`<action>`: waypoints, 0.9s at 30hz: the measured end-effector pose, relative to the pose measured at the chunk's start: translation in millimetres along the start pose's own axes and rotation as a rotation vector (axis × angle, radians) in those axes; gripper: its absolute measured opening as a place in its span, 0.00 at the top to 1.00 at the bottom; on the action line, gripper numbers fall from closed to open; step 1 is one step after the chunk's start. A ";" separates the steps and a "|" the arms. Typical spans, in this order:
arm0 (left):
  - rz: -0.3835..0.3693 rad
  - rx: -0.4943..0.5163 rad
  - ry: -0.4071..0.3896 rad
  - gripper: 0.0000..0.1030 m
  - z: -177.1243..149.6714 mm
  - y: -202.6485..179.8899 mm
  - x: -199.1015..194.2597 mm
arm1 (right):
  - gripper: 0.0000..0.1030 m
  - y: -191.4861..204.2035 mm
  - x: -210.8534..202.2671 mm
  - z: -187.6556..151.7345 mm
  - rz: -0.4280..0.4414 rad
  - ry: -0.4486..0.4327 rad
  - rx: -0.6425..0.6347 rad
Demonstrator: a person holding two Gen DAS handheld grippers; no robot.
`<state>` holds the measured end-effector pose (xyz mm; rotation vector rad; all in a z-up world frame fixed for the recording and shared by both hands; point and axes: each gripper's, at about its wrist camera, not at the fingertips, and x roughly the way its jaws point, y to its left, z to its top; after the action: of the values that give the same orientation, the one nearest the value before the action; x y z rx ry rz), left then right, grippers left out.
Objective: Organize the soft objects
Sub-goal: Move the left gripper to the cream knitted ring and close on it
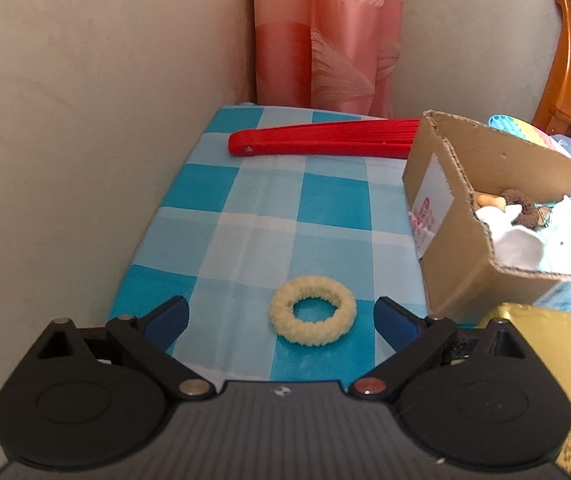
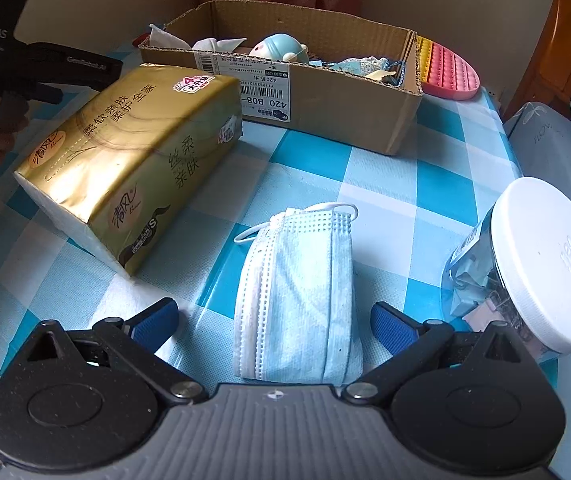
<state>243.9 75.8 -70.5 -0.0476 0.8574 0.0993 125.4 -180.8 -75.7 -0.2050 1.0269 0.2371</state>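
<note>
Left wrist view: a pale yellow fluffy hair ring (image 1: 312, 311) lies flat on the checked blue cloth of the bench (image 1: 245, 216), between the spread blue pads of the left hand-held gripper (image 1: 281, 316), which stands wide open and touches nothing. Ahead and to that gripper's right sits an open cardboard box (image 1: 461, 264) with white and brown soft things inside; a closed red fan (image 1: 321, 142) lies farther ahead, its far end behind the box, and a pink curtain (image 1: 325, 40) hangs beyond. Right wrist view: a folded light blue face mask (image 2: 297, 300) lies on the cloth between the pads of the right hand-held gripper (image 2: 273, 324), whose jaws are fully apart and clear of it. A gold tissue pack (image 2: 125, 168) lies ahead to its left, the box straight ahead, and a jar with a white lid (image 2: 545, 260) just to its right. A pink bubble toy (image 2: 449, 72) rests beside the box's far end.
</note>
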 end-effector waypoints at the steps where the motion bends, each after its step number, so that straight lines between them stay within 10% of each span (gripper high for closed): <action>1: -0.005 -0.007 0.001 0.05 0.3 0.5 3.2 | 0.00 0.0 -0.1 -0.6 0.000 -0.005 0.000; 12: 0.058 0.000 -0.001 0.07 -7.6 11.7 9.2 | 0.00 -0.4 -1.8 -4.6 0.001 -0.035 -0.005; 22: 0.000 -0.001 -0.041 0.55 -1.2 2.1 10.1 | 0.00 -0.5 -3.6 -7.4 0.001 -0.054 -0.007; 27: -0.004 0.007 -0.053 0.57 0.2 -0.6 9.9 | 0.00 -0.5 -4.7 -9.1 0.002 -0.067 -0.007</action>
<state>250.6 75.9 -77.9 -0.0396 0.8044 0.0934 115.7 -184.3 -76.2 -0.2016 0.9595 0.2480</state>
